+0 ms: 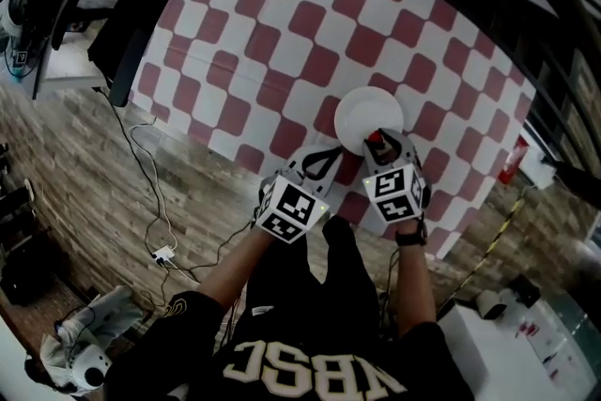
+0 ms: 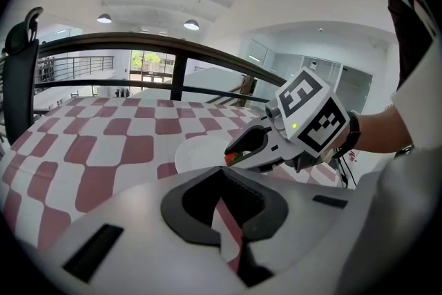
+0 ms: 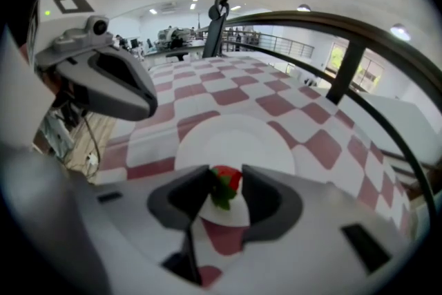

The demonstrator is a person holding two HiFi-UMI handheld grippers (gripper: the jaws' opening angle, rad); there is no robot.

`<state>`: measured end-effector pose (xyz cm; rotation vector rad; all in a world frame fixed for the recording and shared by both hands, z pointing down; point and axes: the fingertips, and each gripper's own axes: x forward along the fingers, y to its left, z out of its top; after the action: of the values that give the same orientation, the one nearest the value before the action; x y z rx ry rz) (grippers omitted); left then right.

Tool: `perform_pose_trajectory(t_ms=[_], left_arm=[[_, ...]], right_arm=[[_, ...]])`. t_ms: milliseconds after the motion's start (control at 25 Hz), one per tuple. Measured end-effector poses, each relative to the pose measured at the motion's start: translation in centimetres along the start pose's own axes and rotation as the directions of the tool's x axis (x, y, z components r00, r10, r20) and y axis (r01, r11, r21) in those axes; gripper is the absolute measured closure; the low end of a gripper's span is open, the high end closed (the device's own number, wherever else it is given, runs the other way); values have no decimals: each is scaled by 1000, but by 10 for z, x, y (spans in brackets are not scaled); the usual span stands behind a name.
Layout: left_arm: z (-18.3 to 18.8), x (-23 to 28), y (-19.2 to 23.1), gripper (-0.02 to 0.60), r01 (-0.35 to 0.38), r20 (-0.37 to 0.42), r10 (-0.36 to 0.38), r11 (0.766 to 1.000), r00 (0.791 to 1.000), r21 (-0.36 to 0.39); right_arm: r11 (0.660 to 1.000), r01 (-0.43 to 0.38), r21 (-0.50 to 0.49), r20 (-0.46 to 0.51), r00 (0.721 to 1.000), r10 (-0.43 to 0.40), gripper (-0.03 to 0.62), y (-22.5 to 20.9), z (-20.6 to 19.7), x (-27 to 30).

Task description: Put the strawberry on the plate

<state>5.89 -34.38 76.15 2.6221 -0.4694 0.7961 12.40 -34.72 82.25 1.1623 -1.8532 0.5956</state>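
Observation:
A red strawberry (image 3: 226,184) with green leaves is pinched between the jaws of my right gripper (image 3: 226,191), which is shut on it. It hangs over the near rim of the white plate (image 3: 235,138), a little above it. From the head view the strawberry (image 1: 374,138) and right gripper (image 1: 377,143) are at the plate's (image 1: 362,111) near edge. My left gripper (image 1: 328,157) hovers just left of it, shut and holding nothing. The left gripper view shows its own tips (image 2: 221,173) together, with the strawberry (image 2: 232,158) and plate (image 2: 197,152) beyond.
The plate lies on a red-and-white checked tablecloth (image 1: 282,33) close to its near edge. A dark railing (image 2: 138,45) runs behind the table. Cables and a power strip (image 1: 163,254) lie on the wooden floor, and an office chair (image 1: 122,23) stands at the table's left.

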Motion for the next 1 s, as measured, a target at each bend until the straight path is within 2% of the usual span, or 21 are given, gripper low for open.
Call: perform_pose_trajectory(t_ms=[240, 400, 600, 720, 880, 1000], left_arm=[[4, -7, 5, 569, -21, -1, 21, 1000, 1000, 0], [12, -15, 9, 569, -47, 22, 47, 999, 999, -27], [45, -42, -6, 569, -61, 104, 67, 996, 992, -65], [73, -60, -15, 569, -95, 170, 105, 993, 980, -65], [111, -84, -39, 569, -123, 260, 146, 987, 954, -102], [139, -107, -60, 569, -147, 327, 172, 984, 929, -101]], right_arm=[[1000, -21, 15, 16, 1000, 20, 437, 2, 8, -3], [1000, 8, 0, 55, 998, -8, 430, -3, 18, -21], [995, 14, 94, 167, 985, -29, 431, -2, 36, -74], [984, -20, 176, 291, 956, -33, 435, -1, 58, -110], [968, -83, 238, 451, 892, -34, 461, 1, 82, -170], [964, -72, 258, 528, 845, -78, 508, 0, 94, -211]])
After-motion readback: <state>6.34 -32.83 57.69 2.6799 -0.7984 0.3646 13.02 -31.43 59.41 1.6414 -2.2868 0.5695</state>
